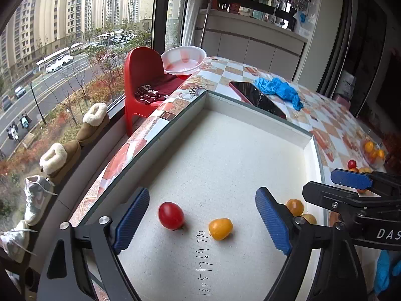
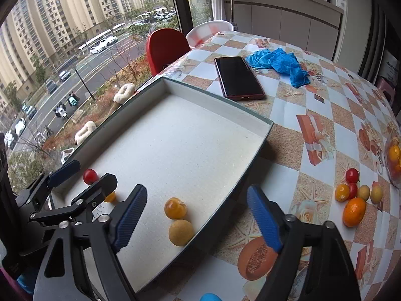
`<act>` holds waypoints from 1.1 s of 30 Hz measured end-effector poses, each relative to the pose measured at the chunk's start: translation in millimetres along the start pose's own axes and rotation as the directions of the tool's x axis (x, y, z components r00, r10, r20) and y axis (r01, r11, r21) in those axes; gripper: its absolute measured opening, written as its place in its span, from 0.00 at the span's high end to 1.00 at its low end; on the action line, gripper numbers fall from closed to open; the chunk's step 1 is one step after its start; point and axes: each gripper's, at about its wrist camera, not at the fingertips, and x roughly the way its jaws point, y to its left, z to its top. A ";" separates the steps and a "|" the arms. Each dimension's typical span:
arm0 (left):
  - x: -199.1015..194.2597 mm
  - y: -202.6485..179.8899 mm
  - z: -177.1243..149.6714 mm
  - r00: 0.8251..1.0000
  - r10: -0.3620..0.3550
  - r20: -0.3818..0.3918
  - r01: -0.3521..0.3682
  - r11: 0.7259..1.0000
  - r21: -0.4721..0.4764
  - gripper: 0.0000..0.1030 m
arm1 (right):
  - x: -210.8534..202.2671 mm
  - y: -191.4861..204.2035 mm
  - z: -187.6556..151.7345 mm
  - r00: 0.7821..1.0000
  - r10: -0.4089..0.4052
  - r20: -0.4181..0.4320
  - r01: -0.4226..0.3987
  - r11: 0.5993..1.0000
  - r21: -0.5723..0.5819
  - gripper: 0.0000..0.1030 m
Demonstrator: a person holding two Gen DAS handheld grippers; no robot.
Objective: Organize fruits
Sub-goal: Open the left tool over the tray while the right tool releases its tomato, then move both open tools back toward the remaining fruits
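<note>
A white shallow box [image 1: 225,135] [image 2: 175,130] lies on the checked table. Inside it are a red tomato [image 1: 171,215] [image 2: 90,176], a yellow tomato [image 1: 220,228], an orange tomato [image 1: 295,207] [image 2: 175,208] and a tan round fruit [image 2: 181,232] [image 1: 309,218]. My left gripper [image 1: 204,222] is open and empty above the red and yellow tomatoes. My right gripper [image 2: 198,219] is open and empty over the box's near right corner, above the orange tomato and tan fruit. Loose fruits, among them an orange kumquat [image 2: 354,211] and a red tomato [image 2: 352,175], lie on the table to the right.
A dark phone [image 2: 238,77] and blue gloves [image 2: 278,62] lie behind the box. A clear bowl of fruit [image 2: 394,160] stands at the right edge. A red chair [image 1: 142,80] and white basin [image 1: 183,59] are beyond the table by the window.
</note>
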 end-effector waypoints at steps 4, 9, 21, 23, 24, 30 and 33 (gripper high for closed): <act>0.1 -2.3 1.4 1.000 -0.004 -0.021 0.004 1.000 0.004 0.10 | -8.6 -16.5 -0.8 0.999 -0.033 0.021 0.032 0.999 0.031 0.03; -2.8 -19.3 0.5 0.999 -0.015 -0.035 0.016 0.999 0.051 0.10 | -27.7 -48.3 -14.9 0.997 -0.063 0.053 0.059 0.995 0.079 0.00; -20.4 -99.6 -0.1 0.996 -0.072 -0.049 0.080 0.974 0.210 0.10 | -54.9 -168.4 -76.2 0.978 -0.207 0.008 0.193 0.926 0.323 0.00; -23.5 -122.8 -3.2 0.994 -0.096 -0.053 0.107 0.962 0.253 0.10 | -57.5 -188.3 -89.0 0.969 -0.248 -0.015 0.237 0.903 0.360 0.00; -23.6 -134.8 -5.7 0.992 -0.109 -0.060 0.121 0.954 0.275 0.10 | -58.6 -197.8 -95.1 0.963 -0.267 -0.027 0.257 0.890 0.375 0.00; 9.9 -206.1 -29.0 0.980 -0.120 -0.161 0.169 0.925 0.341 0.10 | -65.3 -243.3 -122.8 0.924 -0.378 -0.062 0.368 0.829 0.421 0.00; 34.9 -227.2 -37.8 0.977 -0.085 -0.194 0.150 0.923 0.354 0.10 | -68.1 -256.2 -129.6 0.912 -0.407 -0.048 0.386 0.816 0.431 0.00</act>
